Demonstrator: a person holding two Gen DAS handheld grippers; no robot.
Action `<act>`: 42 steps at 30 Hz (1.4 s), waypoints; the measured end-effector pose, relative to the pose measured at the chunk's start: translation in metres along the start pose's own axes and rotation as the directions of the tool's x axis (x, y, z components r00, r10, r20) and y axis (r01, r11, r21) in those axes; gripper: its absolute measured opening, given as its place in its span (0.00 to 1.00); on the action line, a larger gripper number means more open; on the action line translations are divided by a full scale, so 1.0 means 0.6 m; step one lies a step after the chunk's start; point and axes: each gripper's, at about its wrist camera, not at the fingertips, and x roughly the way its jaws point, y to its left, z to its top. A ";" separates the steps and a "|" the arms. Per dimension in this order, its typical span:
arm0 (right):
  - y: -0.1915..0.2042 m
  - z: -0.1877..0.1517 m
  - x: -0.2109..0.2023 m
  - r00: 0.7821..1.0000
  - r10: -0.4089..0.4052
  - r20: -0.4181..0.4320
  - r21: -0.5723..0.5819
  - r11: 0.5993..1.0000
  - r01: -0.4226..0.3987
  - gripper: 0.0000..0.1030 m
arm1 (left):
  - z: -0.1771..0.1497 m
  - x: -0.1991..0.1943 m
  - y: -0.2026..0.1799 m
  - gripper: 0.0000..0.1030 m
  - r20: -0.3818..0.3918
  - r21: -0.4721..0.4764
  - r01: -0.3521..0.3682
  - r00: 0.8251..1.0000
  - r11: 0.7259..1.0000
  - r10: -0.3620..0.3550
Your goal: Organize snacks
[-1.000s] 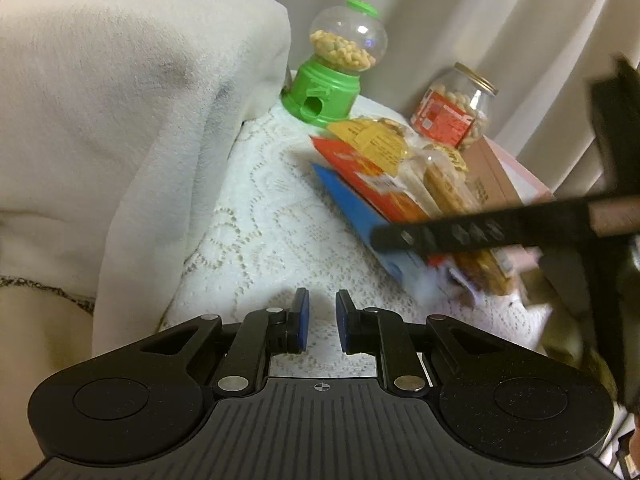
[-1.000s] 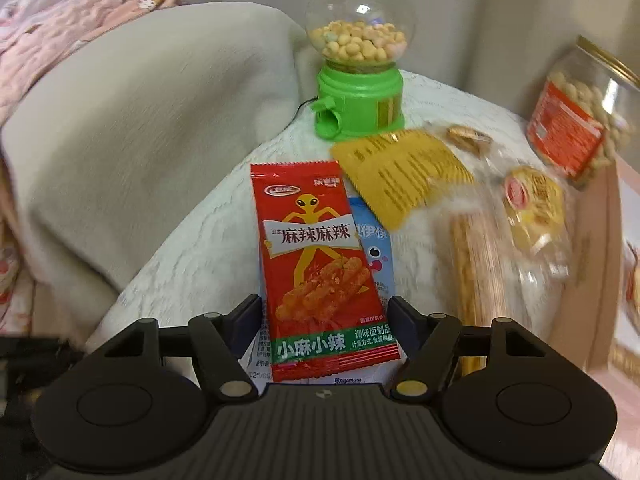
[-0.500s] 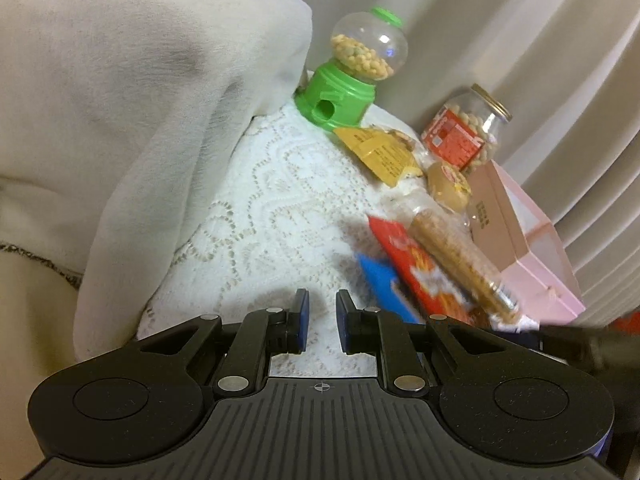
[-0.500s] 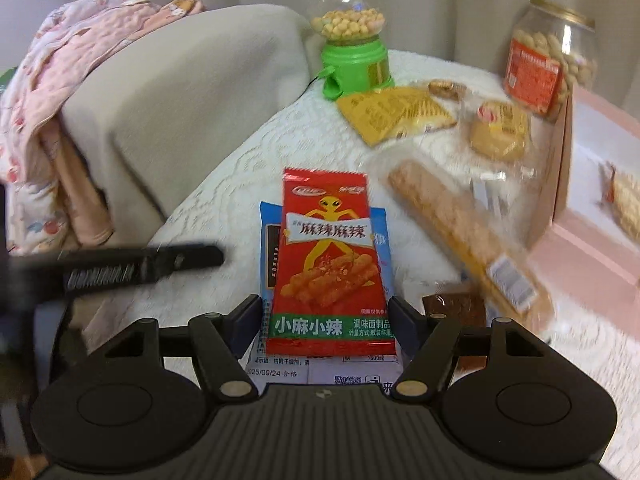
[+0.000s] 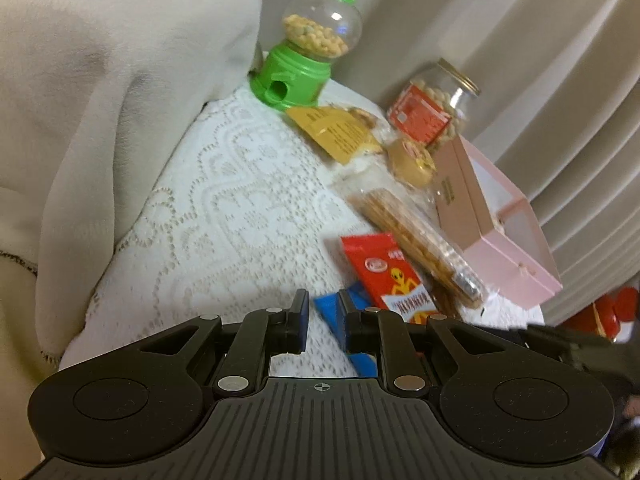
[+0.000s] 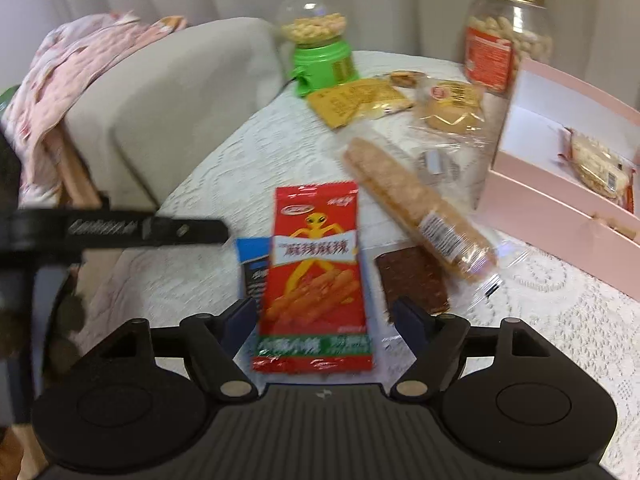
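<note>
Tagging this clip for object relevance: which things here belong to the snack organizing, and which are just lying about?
Job things:
red snack packet, between the opening right gripper
blue packet under it
long biscuit pack
brown bar
yellow packet
wrapped bun
pink box

Lying about:
green candy dispenser
peanut jar
beige cushion
pink quilt

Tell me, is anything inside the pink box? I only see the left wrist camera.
Observer: Yes. The right wrist view shows one wrapped snack lying inside the pink box.
Operator: Is the other gripper squeezing the red packet?
Observer: No. The right gripper has its jaws opening; the red packet lies between them, not pinched.
Operator: What's beside that packet?
Observer: A flat brown packet lies just to its right on the lace cloth.
</note>
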 end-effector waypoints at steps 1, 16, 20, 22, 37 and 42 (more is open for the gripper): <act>-0.004 0.002 0.005 1.000 0.001 -0.001 0.012 1.000 -0.001 0.74 | -0.002 -0.001 -0.004 0.17 -0.004 0.012 -0.004 1.000 1.000 0.004; -0.006 -0.030 -0.023 0.999 0.030 -0.028 -0.008 1.000 -0.030 0.51 | -0.011 0.005 -0.043 0.17 -0.034 0.060 0.035 0.999 0.998 -0.033; -0.010 -0.039 -0.036 0.999 -0.048 -0.004 -0.013 0.999 0.047 0.51 | -0.014 0.010 -0.059 0.17 -0.049 0.081 0.063 0.997 0.995 -0.059; -0.016 -0.043 -0.042 0.992 -0.124 0.012 -0.021 0.992 0.124 0.51 | -0.014 0.014 -0.061 0.17 -0.055 0.081 0.066 0.997 0.995 -0.061; -0.182 -0.119 -0.112 0.944 -0.330 0.010 0.192 0.927 0.322 0.53 | -0.067 0.077 -0.234 0.17 -0.255 0.380 0.280 0.948 0.882 -0.191; -0.226 -0.120 -0.114 0.925 -0.378 0.036 0.293 0.889 0.352 0.64 | -0.105 0.100 -0.250 0.17 -0.343 0.421 0.301 0.926 0.855 -0.157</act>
